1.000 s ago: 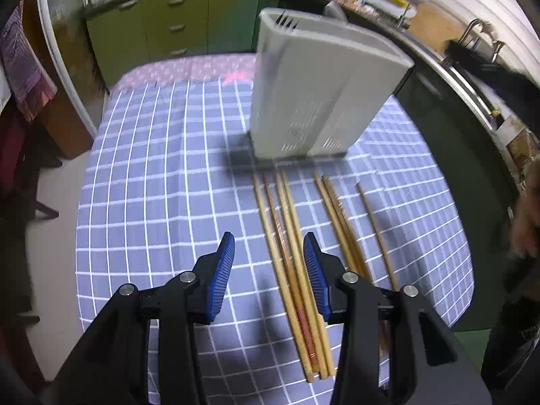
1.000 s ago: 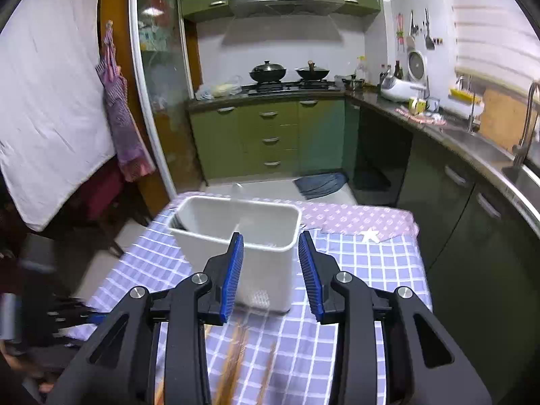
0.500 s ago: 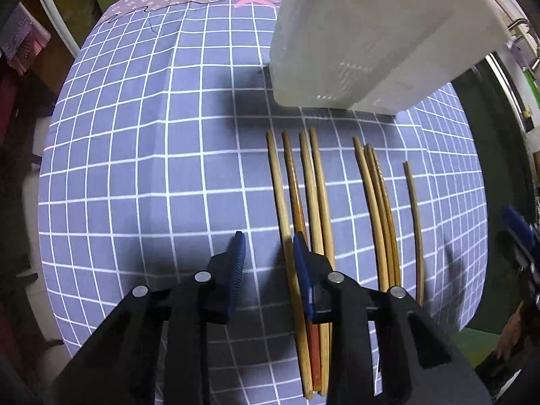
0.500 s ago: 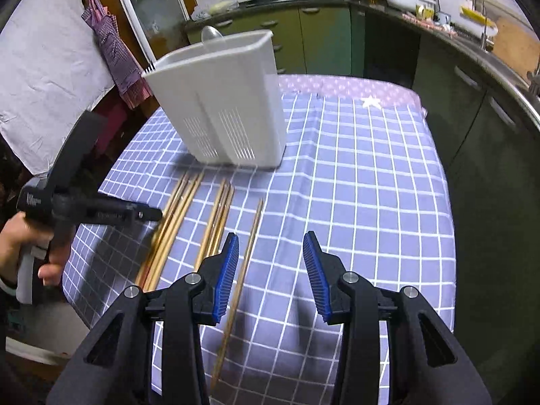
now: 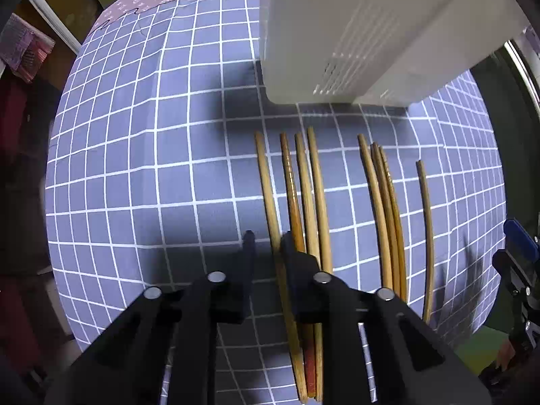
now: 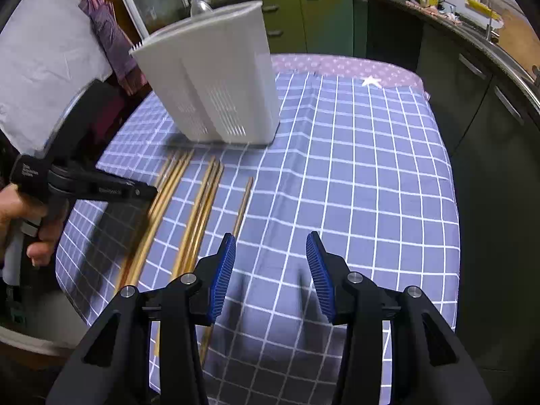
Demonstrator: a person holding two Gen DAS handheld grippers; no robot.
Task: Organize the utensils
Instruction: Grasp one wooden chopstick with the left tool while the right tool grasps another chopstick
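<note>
The left gripper (image 5: 266,241) straddles the outermost chopstick (image 5: 266,182), jaws narrowed but unclenched, for picking; right gripper (image 6: 270,246) waits released.

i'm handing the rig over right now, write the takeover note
Left gripper: low over the table, jaws narrowed around the leftmost chopstick; contact unclear.
Right gripper: open, empty, hovering over the checked cloth.
Chopsticks: eight flat on the cloth, in a group of four, a group of three and a single, tips toward the white utensil holder.
Done: no chopsticks seen in the holder.
Left: grip each and stand it in the holder.
</note>
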